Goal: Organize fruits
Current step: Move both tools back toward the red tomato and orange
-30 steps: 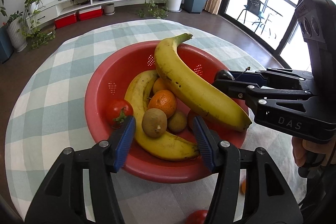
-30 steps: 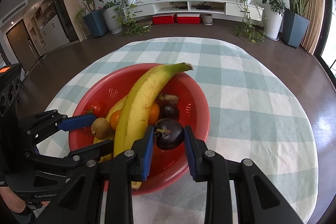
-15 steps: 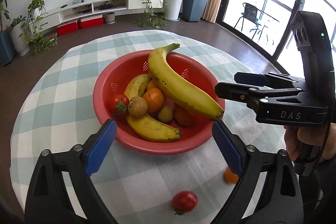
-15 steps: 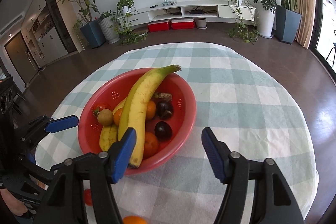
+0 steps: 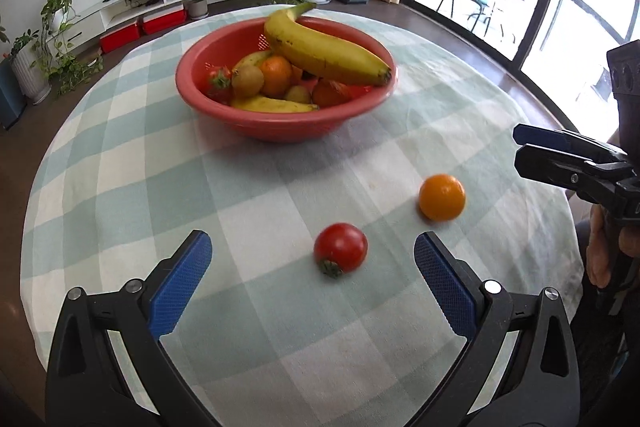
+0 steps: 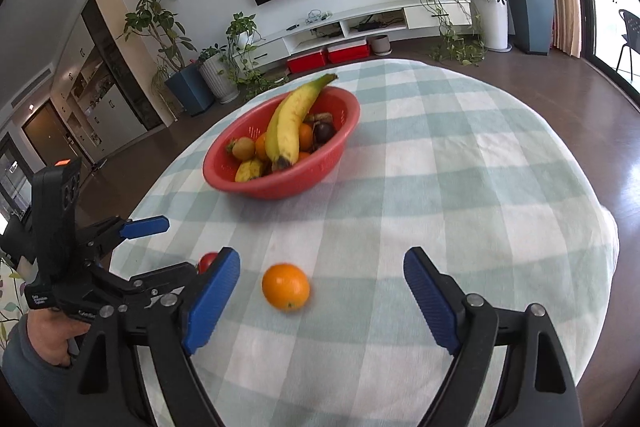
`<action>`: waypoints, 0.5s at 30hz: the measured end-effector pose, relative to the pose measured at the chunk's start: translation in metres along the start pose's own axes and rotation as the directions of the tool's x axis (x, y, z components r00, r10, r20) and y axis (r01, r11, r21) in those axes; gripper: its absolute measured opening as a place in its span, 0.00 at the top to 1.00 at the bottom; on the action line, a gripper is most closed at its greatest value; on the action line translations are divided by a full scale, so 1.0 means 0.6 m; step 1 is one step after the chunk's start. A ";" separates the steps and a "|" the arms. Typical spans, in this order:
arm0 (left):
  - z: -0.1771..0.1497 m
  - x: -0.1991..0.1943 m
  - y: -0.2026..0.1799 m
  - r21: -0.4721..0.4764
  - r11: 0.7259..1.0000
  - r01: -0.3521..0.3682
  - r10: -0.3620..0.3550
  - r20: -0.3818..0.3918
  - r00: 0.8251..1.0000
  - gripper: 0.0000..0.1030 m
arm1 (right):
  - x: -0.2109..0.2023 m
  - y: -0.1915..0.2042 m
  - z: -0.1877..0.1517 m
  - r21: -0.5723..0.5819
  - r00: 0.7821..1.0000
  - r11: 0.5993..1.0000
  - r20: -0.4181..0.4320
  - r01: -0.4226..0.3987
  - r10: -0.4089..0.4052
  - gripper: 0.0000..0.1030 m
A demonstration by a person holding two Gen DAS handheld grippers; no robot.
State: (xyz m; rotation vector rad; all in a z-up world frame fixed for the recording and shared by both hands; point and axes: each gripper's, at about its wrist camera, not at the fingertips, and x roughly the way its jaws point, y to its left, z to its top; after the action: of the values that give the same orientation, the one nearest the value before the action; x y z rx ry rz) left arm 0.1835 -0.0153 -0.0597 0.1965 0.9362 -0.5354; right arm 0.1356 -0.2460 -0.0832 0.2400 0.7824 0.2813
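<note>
Left wrist view: the left hand-held gripper (image 5: pixel 312 259) is released, its jaws having just spread wide with nothing gripped. A tomato (image 5: pixel 340 248) lies on the checked cloth of the round desk (image 5: pixel 120 187) between the blue fingertips, touching neither. An orange (image 5: pixel 442 197) sits just beyond and to the right. Farther back stands a red bowl (image 5: pixel 280 125) holding a large banana (image 5: pixel 326 53) laid over smaller fruit. The right hand-held gripper (image 5: pixel 520 147) enters from the right edge.

Right wrist view: the right hand-held gripper (image 6: pixel 322 273) is also released, its jaws having just been opening. The orange (image 6: pixel 286 287) rests on the cloth between them, untouched, nearer the left fingertip. The tomato (image 6: pixel 207 260) peeks out behind that fingertip. The bowl (image 6: pixel 304 175) sits well beyond.
</note>
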 end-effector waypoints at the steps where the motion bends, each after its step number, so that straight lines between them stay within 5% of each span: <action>1: -0.004 0.001 -0.008 0.020 1.000 0.007 -0.007 -0.004 1.000 0.00 | -0.001 0.003 -0.008 0.001 1.000 1.000 -0.005 -0.006 0.006 0.16; 11: -0.008 0.031 -0.023 0.093 0.995 0.028 -0.019 -0.095 0.995 0.01 | 0.009 0.011 -0.033 -0.027 1.000 1.000 -0.024 0.008 -0.009 0.16; 15: -0.002 0.039 -0.015 0.099 0.994 0.040 -0.029 -0.112 0.993 0.21 | 0.014 0.008 -0.036 -0.026 0.999 1.000 -0.033 0.012 -0.013 0.18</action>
State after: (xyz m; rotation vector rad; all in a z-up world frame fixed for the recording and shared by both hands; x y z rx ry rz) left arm 0.1891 -0.0309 -0.0787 0.3036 1.0219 -0.6092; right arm 0.1249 -0.2365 -0.1019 0.2067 0.8128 0.2835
